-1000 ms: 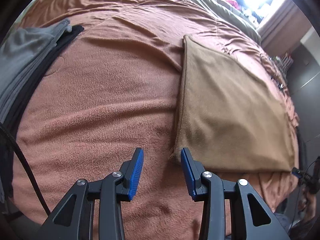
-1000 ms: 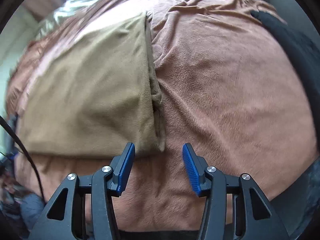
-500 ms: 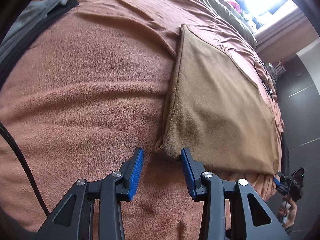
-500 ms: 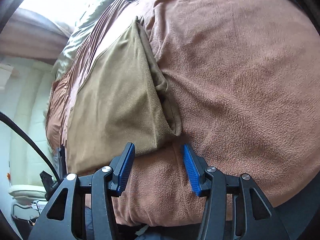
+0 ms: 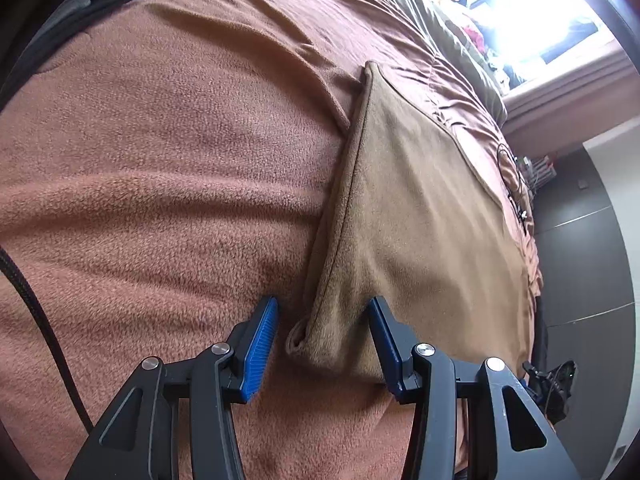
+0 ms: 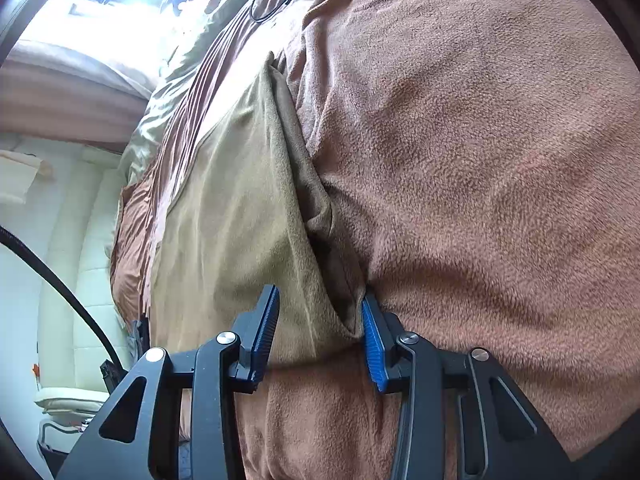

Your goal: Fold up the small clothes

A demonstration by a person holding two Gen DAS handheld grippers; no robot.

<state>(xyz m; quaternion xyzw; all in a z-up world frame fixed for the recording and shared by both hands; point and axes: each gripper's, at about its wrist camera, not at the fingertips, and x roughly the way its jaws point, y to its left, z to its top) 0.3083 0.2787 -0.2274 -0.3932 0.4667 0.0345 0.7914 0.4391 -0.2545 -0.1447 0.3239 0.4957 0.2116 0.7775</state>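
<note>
On the bed's brown fleece blanket, the left hand-held gripper has just been widening and the right hand-held gripper narrowing; both straddle corners of the tan cloth, unclenched, and could pinch blanket too.

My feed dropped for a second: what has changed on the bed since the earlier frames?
Both grippers came down to the tan cloth's near corners. The left gripper, jaws just opening, straddles one corner. The right gripper, jaws just closing, straddles the other; neither visibly pinches yet. The cloth lies as before on the brown blanket.
</note>
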